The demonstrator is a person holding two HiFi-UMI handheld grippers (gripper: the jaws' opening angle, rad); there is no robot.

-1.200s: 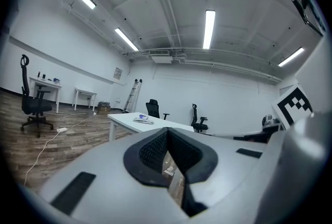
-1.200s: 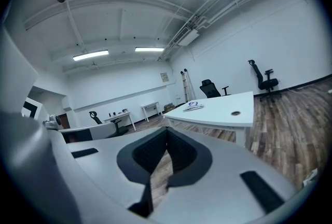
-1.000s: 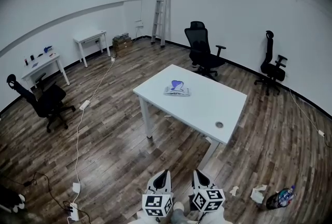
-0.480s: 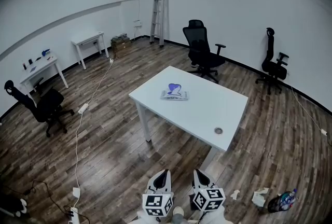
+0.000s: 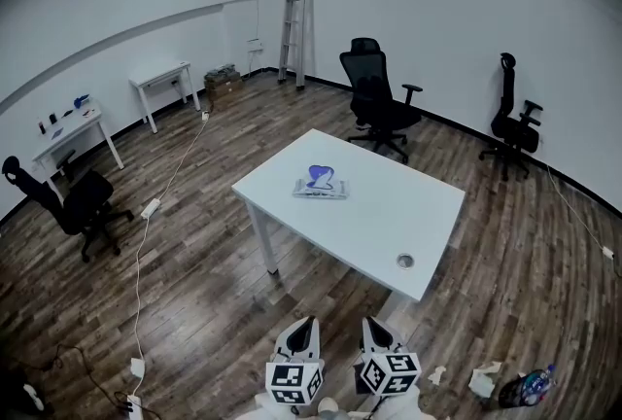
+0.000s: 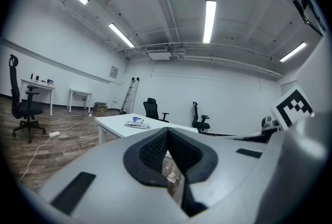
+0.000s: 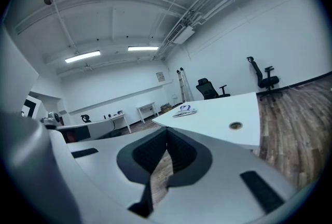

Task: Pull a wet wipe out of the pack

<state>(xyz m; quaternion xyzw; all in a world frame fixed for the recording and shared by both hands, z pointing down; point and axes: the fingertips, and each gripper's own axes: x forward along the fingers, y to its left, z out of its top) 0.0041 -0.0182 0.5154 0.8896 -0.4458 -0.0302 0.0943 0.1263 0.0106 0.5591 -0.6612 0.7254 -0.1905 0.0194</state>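
The left gripper [image 5: 303,331] and the right gripper [image 5: 375,331] are both pinched shut on nothing, side by side and well apart from the one wet wipe pack [image 5: 319,183], which lies flat on the one white table [image 5: 389,224], away from its near edge. I count three black chairs [image 5: 381,102], two small white desks [image 5: 163,76] and one ladder [image 5: 292,15]. Bare wood floor [image 5: 214,292] lies open between the grippers and the table, with white scraps [image 5: 483,379] and maybe a bottle [image 5: 530,387] off to the right.

Ladder [image 5: 293,24], black chairs [image 5: 377,102], perhaps crumpled paper [image 5: 482,379]
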